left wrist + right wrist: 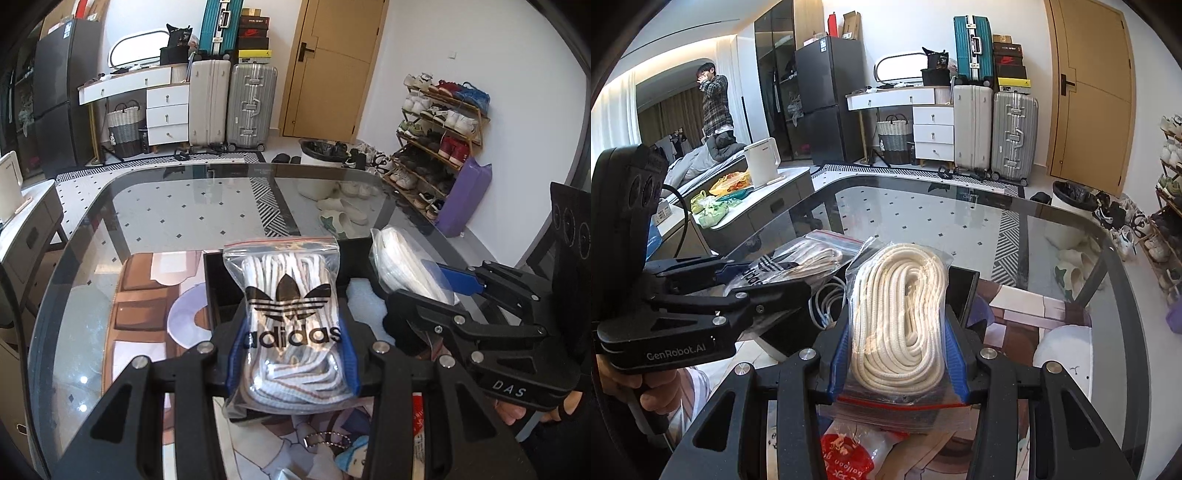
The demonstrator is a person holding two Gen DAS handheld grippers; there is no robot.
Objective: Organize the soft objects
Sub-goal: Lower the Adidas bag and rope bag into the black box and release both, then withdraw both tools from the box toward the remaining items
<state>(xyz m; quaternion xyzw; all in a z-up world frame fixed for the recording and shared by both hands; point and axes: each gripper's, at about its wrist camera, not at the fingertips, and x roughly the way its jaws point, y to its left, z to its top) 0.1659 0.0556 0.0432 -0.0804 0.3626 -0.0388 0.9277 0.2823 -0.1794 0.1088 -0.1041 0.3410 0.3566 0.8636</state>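
My left gripper (293,350) is shut on a clear zip bag of white striped laces (288,295) with a black trefoil logo, held above a black box (221,280) on the glass table. My right gripper (899,354) is shut on a zip bag of cream rope-like laces (901,306), blue pads pressing both sides. In the left wrist view the right gripper (436,284) and its cream bag (402,266) hang just right of the box. The right wrist view shows the left gripper (738,273) with the logo bag (798,262) at the left, over the box (964,291).
The glass table (184,206) has a rounded far edge and a picture mat (147,295) under the box. White foam (364,295) and a cable (823,306) lie in the box. A red-printed packet (846,458) and a small plush (352,458) lie near me. A person stands far left.
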